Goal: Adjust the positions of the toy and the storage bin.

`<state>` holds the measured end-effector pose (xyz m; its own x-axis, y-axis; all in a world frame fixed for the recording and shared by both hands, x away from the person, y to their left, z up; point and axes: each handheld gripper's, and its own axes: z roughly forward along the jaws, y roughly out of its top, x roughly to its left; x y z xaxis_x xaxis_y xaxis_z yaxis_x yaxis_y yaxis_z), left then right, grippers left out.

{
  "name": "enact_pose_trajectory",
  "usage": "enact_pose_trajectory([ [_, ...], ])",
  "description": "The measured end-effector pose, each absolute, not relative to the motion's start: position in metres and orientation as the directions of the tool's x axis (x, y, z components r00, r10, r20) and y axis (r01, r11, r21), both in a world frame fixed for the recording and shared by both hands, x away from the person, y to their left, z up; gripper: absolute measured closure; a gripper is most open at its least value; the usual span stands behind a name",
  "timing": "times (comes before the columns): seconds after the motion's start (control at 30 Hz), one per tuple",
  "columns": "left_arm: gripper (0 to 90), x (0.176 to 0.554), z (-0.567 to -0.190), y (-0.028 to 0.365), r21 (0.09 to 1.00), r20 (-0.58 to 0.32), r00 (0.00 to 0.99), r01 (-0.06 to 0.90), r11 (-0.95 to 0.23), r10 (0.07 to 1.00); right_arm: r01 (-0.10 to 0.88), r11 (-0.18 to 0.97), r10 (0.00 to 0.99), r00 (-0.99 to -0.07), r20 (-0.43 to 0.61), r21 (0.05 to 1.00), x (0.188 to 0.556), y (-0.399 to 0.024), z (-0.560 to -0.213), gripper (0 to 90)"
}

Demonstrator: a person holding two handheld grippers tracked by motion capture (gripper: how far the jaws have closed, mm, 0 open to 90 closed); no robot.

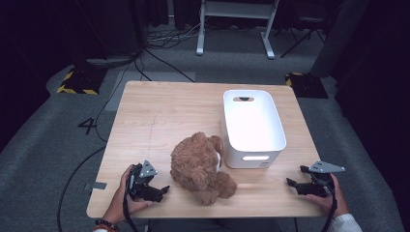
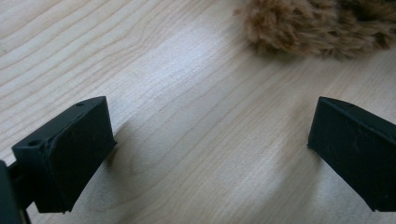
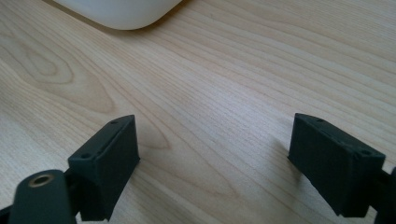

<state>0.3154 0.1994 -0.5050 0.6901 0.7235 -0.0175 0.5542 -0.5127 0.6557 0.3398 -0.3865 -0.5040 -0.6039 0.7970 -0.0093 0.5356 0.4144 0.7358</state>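
Note:
A brown teddy bear lies on the wooden table, touching the near left side of a white plastic bin. My left gripper rests low on the table just left of the bear, open, with bare wood between its jaws. In the left gripper view the bear's fur lies ahead at the top right, and the gripper holds nothing. My right gripper sits near the table's front right corner, open. The bin's rounded corner lies ahead of that gripper.
The bin is empty, with a handle slot at its far end. Grey carpet with black cables surrounds the table. White frame legs stand behind it. Bare wood spreads across the table's far left part.

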Motion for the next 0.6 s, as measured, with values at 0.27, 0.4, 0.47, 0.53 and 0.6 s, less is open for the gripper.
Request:
enact_pose_trajectory([
  [0.27, 2.4, 0.312, -0.505, 0.203, 0.659, -0.02, 0.693, 0.551, -0.511, 0.721, 0.529, 0.421, 0.79, -0.613, -0.011, 0.737, 0.339, -0.386, -0.503, 21.6],
  [0.4, 5.3, 0.31, -0.505, 0.205, 0.667, -0.019, 0.685, 0.551, -0.501, 0.728, 0.469, 0.412, 0.775, -0.631, -0.03, 0.781, 0.334, -0.382, -0.49, 25.7],
  [0.47, 5.4, 0.309, -0.505, 0.205, 0.667, -0.021, 0.682, 0.555, -0.497, 0.731, 0.437, 0.414, 0.763, -0.646, -0.042, 0.799, 0.332, -0.379, -0.483, 26.3],
  [0.53, 5.3, 0.309, -0.505, 0.205, 0.667, -0.022, 0.68, 0.556, -0.496, 0.733, 0.423, 0.413, 0.757, -0.652, -0.046, 0.807, 0.331, -0.377, -0.478, 26.2],
  [0.6, 5.4, 0.309, -0.505, 0.205, 0.667, -0.019, 0.68, 0.555, -0.497, 0.733, 0.385, 0.41, 0.738, -0.672, -0.053, 0.827, 0.329, -0.371, -0.465, 26.4],
])
